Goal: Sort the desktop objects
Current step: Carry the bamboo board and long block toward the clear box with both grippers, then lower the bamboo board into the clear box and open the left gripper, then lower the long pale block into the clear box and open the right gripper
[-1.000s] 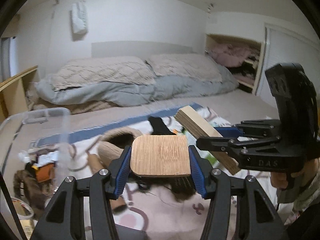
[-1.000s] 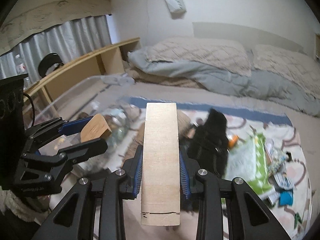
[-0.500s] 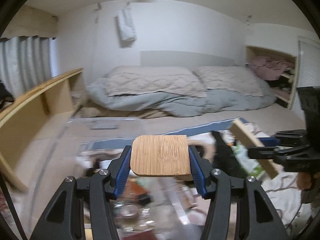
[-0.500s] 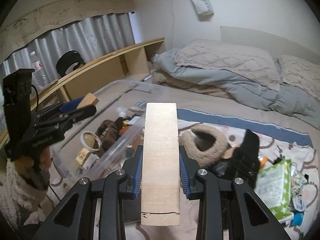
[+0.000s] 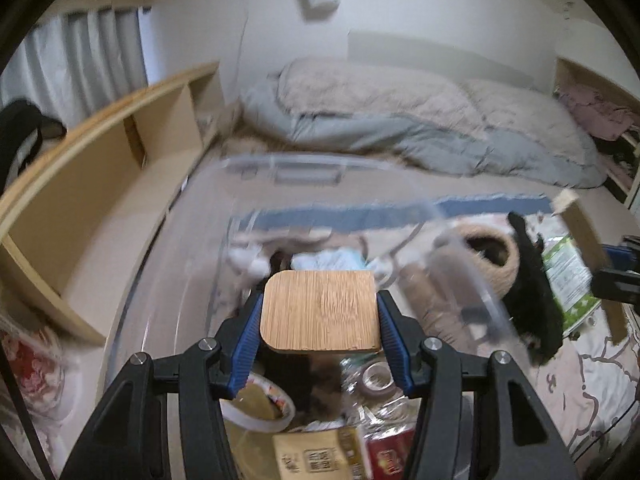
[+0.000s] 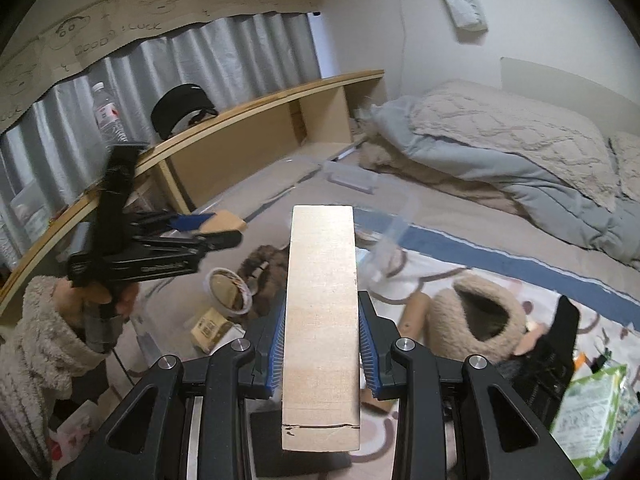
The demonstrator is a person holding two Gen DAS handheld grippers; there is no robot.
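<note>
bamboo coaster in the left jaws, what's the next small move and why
Probably lower it a little and let go. The left gripper holds the bamboo coaster over the clear bin, where a tape roll and other small things already lie, so it looks placed for a drop.

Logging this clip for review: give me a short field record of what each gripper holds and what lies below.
left gripper: shut on bamboo tile
right gripper: shut on pale wooden plank
below left gripper: clear plastic bin holding tape rolls and small packets
beside bin: fuzzy beige slipper on patterned blanket
image quality: motion blur
</note>
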